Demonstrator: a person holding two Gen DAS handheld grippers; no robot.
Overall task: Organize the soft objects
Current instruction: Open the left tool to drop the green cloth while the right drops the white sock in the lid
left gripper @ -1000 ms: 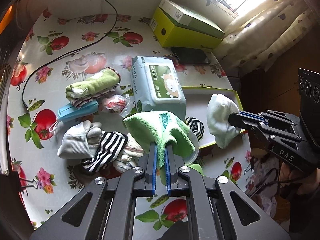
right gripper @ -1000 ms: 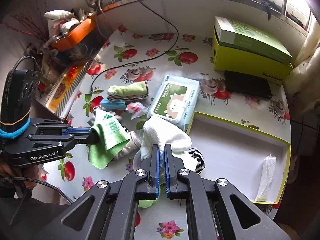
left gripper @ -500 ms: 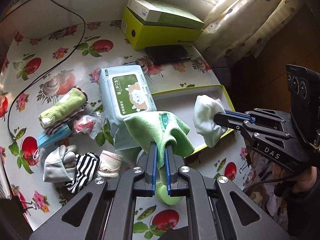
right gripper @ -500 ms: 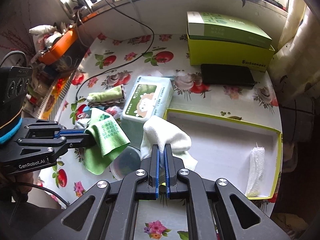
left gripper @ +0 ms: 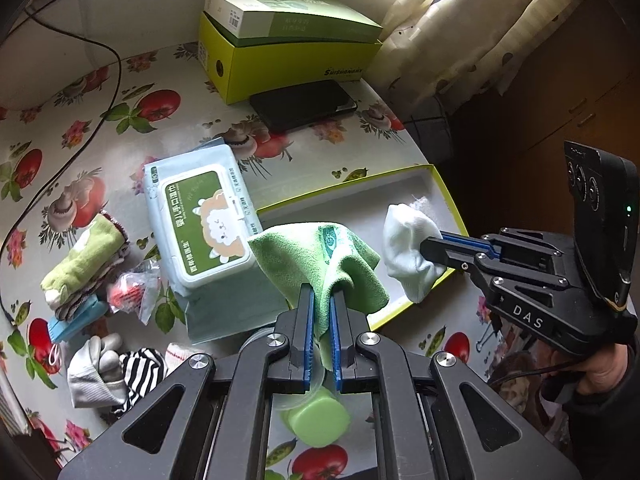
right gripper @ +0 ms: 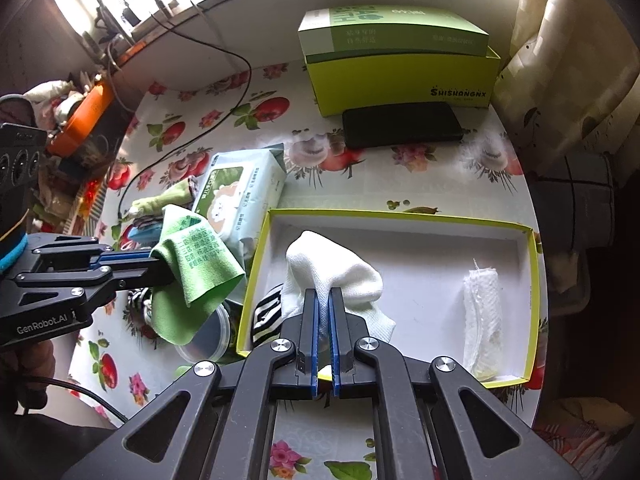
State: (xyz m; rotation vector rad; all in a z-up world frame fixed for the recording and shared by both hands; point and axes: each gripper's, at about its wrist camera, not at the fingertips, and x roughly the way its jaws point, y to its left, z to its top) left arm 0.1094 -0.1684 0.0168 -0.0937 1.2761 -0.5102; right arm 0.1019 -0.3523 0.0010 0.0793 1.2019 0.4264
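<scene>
My left gripper is shut on a green cloth, which hangs just left of the shallow yellow-rimmed tray. My right gripper is shut on a white sock, held above the tray's white floor near its left end. The right wrist view shows the left gripper with the green cloth beside the tray's left wall. The left wrist view shows the right gripper with the white sock. A rolled white cloth lies at the tray's right end.
A wet-wipes pack lies left of the tray. Socks and a folded green towel sit further left. A striped sock and a green-lidded tub are under the grippers. A yellow-green box, a phone and a cable lie behind.
Both grippers have carried their cloths rightwards, away from the sock pile. The white sock now hangs over the tray, and the green cloth has come up to the tray's left edge.
</scene>
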